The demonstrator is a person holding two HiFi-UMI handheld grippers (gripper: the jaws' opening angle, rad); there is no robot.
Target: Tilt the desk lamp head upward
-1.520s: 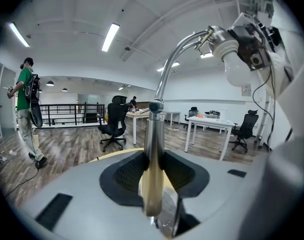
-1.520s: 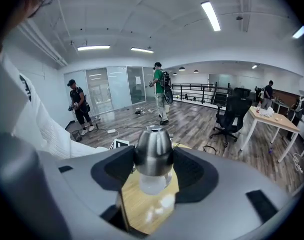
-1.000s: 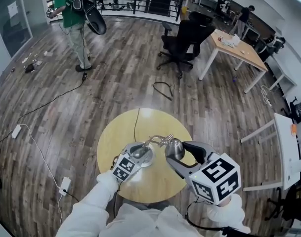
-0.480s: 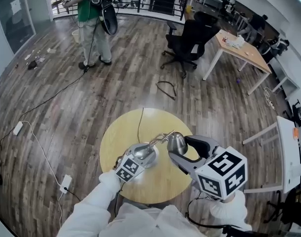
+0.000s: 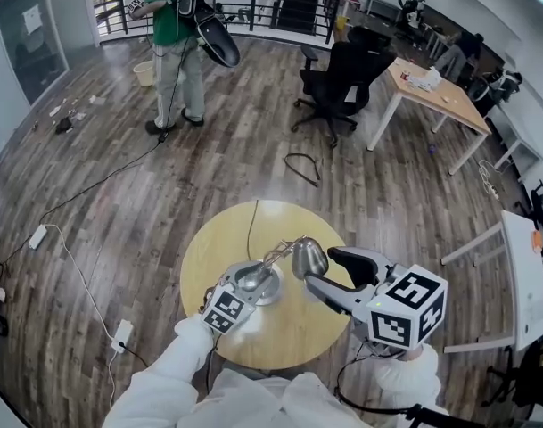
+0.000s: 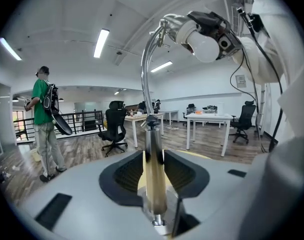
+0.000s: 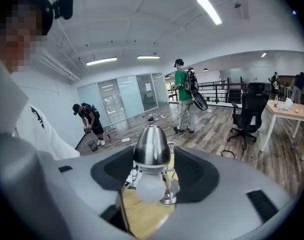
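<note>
A chrome desk lamp stands on the round yellow table (image 5: 209,248), its base (image 5: 253,279) near the middle. In the left gripper view my left gripper (image 6: 154,159) is shut on the lamp's upright post (image 6: 154,184). The curved neck (image 6: 144,69) rises from the post to the lamp head (image 6: 206,34) high at the right. My right gripper (image 7: 152,159) is shut on the lamp head (image 7: 152,146), whose white bulb (image 7: 151,189) points down toward the camera. In the head view the lamp head (image 5: 308,259) sits between the right gripper's jaws, right of the base.
A lamp cord (image 5: 249,226) runs off the table's far edge. Beyond are a black office chair (image 5: 342,65), a wooden desk (image 5: 431,83), a person in green (image 5: 177,34) and a cable loop (image 5: 302,163) on the floor. A white table (image 5: 521,266) stands at right.
My right gripper and the lamp head have shifted slightly up the head view. The person in green has walked to the right at the back. My left gripper keeps its hold.
</note>
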